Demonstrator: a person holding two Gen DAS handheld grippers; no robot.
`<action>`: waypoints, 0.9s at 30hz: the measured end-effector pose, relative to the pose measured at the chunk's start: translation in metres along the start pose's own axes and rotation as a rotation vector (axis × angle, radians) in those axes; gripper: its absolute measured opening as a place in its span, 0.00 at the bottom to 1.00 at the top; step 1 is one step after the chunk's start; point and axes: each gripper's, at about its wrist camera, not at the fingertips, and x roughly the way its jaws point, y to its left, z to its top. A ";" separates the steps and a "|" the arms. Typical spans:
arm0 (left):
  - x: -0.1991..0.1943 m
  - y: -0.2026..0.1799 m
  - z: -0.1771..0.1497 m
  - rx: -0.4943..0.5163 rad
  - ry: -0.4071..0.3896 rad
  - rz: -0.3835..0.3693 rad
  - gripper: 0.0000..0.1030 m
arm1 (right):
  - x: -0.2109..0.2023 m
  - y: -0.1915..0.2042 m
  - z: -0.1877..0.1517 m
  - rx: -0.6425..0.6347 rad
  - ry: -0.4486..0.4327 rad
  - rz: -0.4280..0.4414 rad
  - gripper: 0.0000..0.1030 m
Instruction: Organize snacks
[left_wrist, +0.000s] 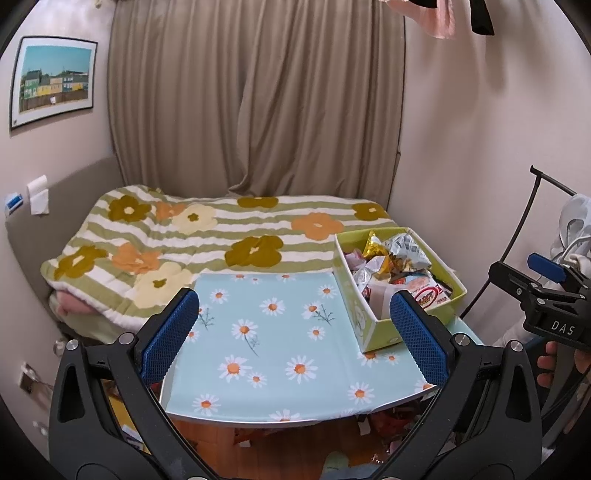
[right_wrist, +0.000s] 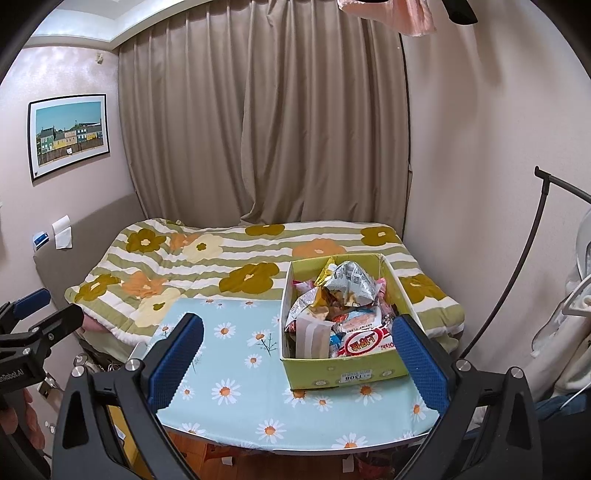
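"DAS" on right gripper (left_wrist: 546, 291); "1306" label on box (right_wrist: 347, 373).

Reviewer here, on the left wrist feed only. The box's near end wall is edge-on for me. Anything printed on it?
Observer: Yes. In the right wrist view the green box shows a white label reading 1306 upside down.
Reviewer: What stands at that end inside?
Observer: A pale paper packet stands upright against the near wall, beside a red-and-white snack bag.
Reviewer: Is the right gripper holding anything?
Observer: No. The right gripper is open and empty, its fingers spread above the daisy tablecloth.
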 end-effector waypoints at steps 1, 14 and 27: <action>0.001 0.000 0.001 -0.001 0.001 0.000 1.00 | 0.001 -0.001 0.001 0.000 0.001 0.000 0.99; 0.002 -0.013 0.000 0.040 -0.027 0.043 1.00 | 0.003 -0.003 0.000 0.001 0.003 0.000 0.99; -0.004 -0.020 -0.001 0.022 -0.059 0.074 1.00 | 0.004 -0.003 -0.004 0.002 0.010 -0.001 0.99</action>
